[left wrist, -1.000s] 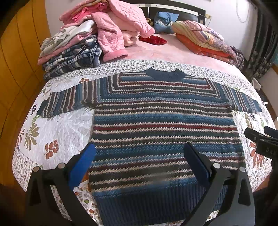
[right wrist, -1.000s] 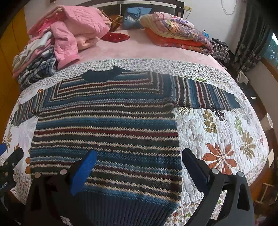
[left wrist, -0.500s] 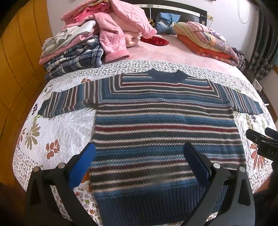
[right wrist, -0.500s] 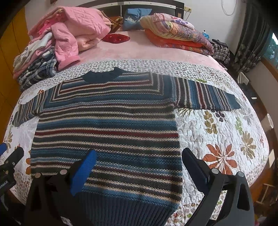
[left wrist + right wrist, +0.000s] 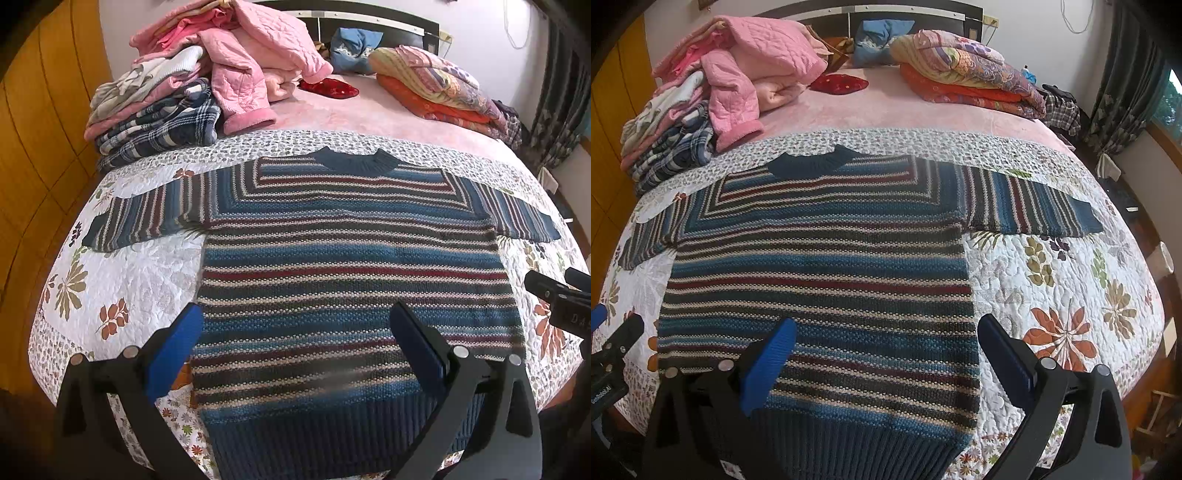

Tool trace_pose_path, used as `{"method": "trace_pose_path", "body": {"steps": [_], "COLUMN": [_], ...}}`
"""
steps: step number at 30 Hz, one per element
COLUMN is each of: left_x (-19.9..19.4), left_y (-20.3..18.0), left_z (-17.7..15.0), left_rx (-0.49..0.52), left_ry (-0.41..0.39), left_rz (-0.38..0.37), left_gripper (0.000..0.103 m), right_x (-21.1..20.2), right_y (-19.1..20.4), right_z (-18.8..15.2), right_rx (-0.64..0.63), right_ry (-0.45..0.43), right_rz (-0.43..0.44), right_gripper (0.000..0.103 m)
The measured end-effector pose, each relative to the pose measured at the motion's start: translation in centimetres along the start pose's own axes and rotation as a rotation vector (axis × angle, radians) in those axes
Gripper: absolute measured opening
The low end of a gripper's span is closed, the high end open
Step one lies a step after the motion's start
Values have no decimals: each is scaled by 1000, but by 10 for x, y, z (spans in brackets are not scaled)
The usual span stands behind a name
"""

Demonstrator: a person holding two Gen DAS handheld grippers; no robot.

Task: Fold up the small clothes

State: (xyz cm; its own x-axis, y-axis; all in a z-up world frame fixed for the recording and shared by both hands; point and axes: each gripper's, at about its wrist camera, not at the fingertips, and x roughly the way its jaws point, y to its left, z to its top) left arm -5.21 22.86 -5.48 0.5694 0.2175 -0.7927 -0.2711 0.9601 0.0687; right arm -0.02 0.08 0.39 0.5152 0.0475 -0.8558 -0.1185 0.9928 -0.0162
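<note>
Striped knit sweater (image 5: 351, 266) lies flat, front up, spread across the floral quilt (image 5: 122, 273) on the bed; fills the centre of both views. Dark blue ribbed collar (image 5: 354, 160) points toward the top of the frame, ribbed hem (image 5: 332, 435) at the bottom edge. Both sleeves out sideways: one sleeve (image 5: 147, 218) reaches mid-left in the left wrist view, the other sleeve (image 5: 1030, 208) reaches mid-right in the right wrist view. No fold made yet.

Left tool (image 5: 295, 332) sits at the bottom of its frame, released, jaws wide apart, above the lower part of the sweater. Its blue-padded finger (image 5: 173, 350) is over the sweater's left edge, the other over the knit. Cannot tell whether either touches the fabric. Holding nothing.

Right tool (image 5: 886, 347) same story: spread wide, empty, bottom of its frame, above the lower right part of the sweater, one finger (image 5: 1004, 358) near the sweater's right edge. Each tool also shows at the edge of the other's view: right one at mid-right of the left view, left one at lower left of the right view.

Further out, upper left: pile of clothes (image 5: 155, 107) with a plaid item at the bottom and a pink quilted jacket (image 5: 258, 59) on top. Top centre: red cushion (image 5: 328, 88) on the pink blanket (image 5: 369, 114), blue pillow (image 5: 351, 46) against the headboard. Upper right: folded patterned quilts (image 5: 436, 85). Curtain (image 5: 1123, 88) at far right, wooden panelling (image 5: 37, 147) down the left.
</note>
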Motion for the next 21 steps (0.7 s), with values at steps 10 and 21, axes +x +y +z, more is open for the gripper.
{"method": "trace_pose_path", "body": {"steps": [10,21], "left_x": [0,0], "left_y": [0,1], "left_z": [0,-1], "left_rx": [1,-1], "left_ry": [0,-1], "left_rz": [1,3], "left_gripper": [100,100], "right_x": [0,0], "right_y": [-1,-2], "right_z": [-1,-1], "right_rx": [2,0], "right_ry": [-4,-4], "right_rz": [1,1], "right_gripper": [99,99]}}
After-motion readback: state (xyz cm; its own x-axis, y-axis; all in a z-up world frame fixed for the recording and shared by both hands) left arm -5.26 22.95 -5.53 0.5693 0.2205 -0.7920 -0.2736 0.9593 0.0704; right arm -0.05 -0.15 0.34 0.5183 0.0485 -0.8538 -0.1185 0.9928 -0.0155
